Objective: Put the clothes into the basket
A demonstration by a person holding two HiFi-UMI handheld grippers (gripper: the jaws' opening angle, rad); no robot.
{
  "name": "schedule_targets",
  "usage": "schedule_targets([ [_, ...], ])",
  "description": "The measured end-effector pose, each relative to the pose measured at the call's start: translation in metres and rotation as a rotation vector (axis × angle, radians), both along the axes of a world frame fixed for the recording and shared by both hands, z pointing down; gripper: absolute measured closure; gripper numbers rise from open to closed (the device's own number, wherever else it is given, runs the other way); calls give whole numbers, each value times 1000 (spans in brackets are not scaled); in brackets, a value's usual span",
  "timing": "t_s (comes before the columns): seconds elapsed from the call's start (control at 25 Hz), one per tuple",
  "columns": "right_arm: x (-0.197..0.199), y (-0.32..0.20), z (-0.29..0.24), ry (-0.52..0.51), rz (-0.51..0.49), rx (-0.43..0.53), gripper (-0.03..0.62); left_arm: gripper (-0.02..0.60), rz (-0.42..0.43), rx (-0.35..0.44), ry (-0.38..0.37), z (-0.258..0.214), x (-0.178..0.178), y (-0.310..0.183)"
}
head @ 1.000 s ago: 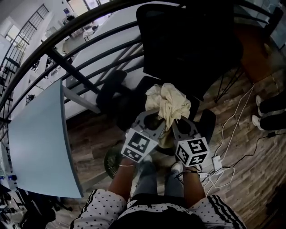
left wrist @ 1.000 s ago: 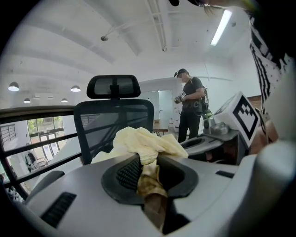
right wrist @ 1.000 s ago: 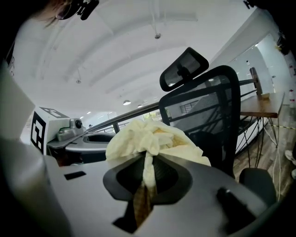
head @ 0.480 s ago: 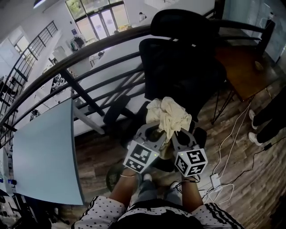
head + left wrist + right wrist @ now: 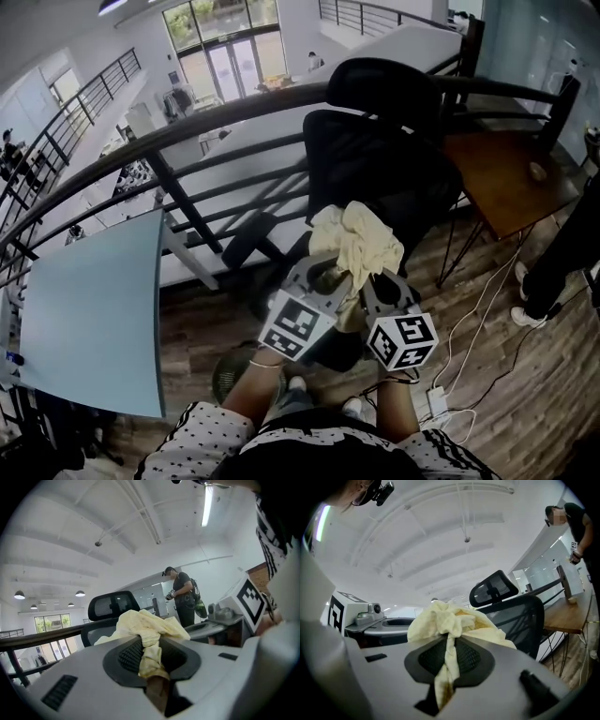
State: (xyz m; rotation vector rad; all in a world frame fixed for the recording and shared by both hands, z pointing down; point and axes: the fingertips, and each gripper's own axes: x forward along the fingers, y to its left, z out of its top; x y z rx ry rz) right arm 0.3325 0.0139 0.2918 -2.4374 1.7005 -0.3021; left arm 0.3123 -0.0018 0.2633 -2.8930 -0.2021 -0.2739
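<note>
A crumpled pale yellow cloth (image 5: 358, 242) hangs in the air in front of the black office chair (image 5: 384, 155). Both grippers hold it side by side. My left gripper (image 5: 328, 274) is shut on one bunched fold of the cloth (image 5: 149, 632), which runs down between its dark pads (image 5: 129, 654). My right gripper (image 5: 375, 277) is shut on another twisted fold of the cloth (image 5: 449, 625), squeezed between its pads (image 5: 466, 657). A dark round mesh basket (image 5: 232, 371) stands on the floor below my left forearm, partly hidden by it.
A black metal railing (image 5: 234, 122) curves behind the chair. A wooden table (image 5: 506, 178) is at the right, a pale blue panel (image 5: 89, 319) at the left. White cables (image 5: 464, 370) lie on the wood floor, and a person's legs (image 5: 558, 258) stand at the right edge.
Both grippers have risen together with the cloth still pinched in them. The head view has tilted up, so more of the hall beyond the railing shows.
</note>
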Motion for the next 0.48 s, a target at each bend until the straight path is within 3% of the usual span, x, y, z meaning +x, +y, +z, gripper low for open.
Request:
schedule_targets([
  [0.48,1,20,-50,69,-36,55,543,482,-34,47,82,-51,-1,24],
])
